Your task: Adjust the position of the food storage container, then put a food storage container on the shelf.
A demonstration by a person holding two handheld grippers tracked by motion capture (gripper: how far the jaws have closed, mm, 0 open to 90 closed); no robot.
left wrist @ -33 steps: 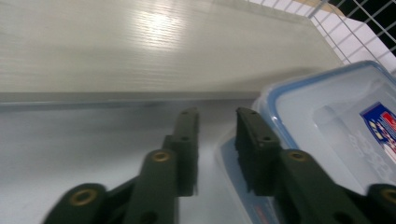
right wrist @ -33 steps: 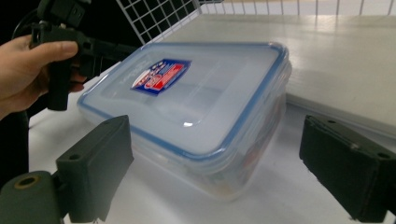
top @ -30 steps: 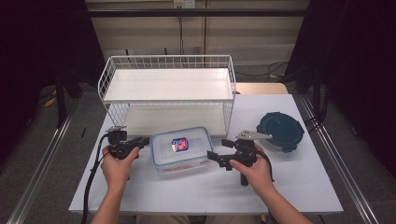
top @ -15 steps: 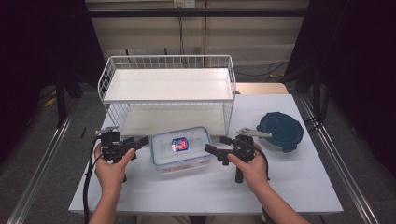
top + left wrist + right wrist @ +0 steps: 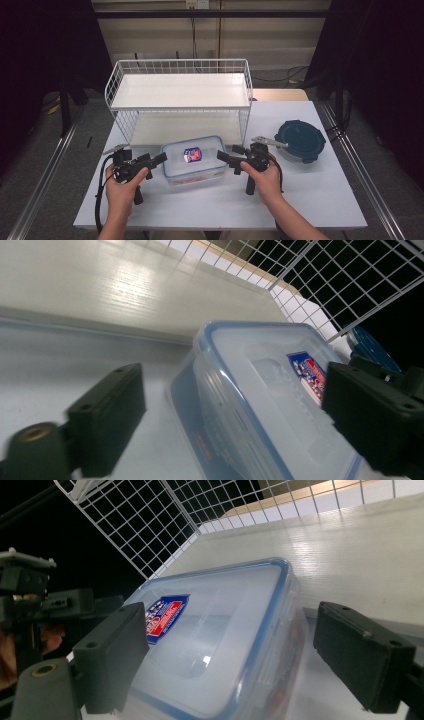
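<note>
- The table (image 5: 310, 200) I work over is a flat, matte, pale grey rectangle with square corners.
- Along its far edge stands the wire rack (image 5: 177, 100): a box of thin white-coated rods in a square grid, with a smooth white board as the upper shelf and a faintly grained, glossy one as the floor (both gripper views catch the sheen on that lower board).
- Just in front of the rack, about midway along the table's width, sits the clear container (image 5: 194, 161), a rounded rectangle of see-through plastic with a blue-rimmed, stepped lid and a red, white and blue sticker on top. Something reddish shows through its wall; I cannot tell what.
- Near the right edge lies the round lid (image 5: 299, 140), dark teal plastic with flaps around its rim, well apart from the container.
- My left gripper (image 5: 156, 160), black and blocky with flat rectangular pads, is just off the container's left end; its jaws have just been opening and now stand wide. In the left gripper view the container's end lies between them, with no pad pressing on it.
- My right gripper (image 5: 229, 154) is of the same make, at the container's right end, jaws spread wide, the lid's corner between them and untouched.
</note>
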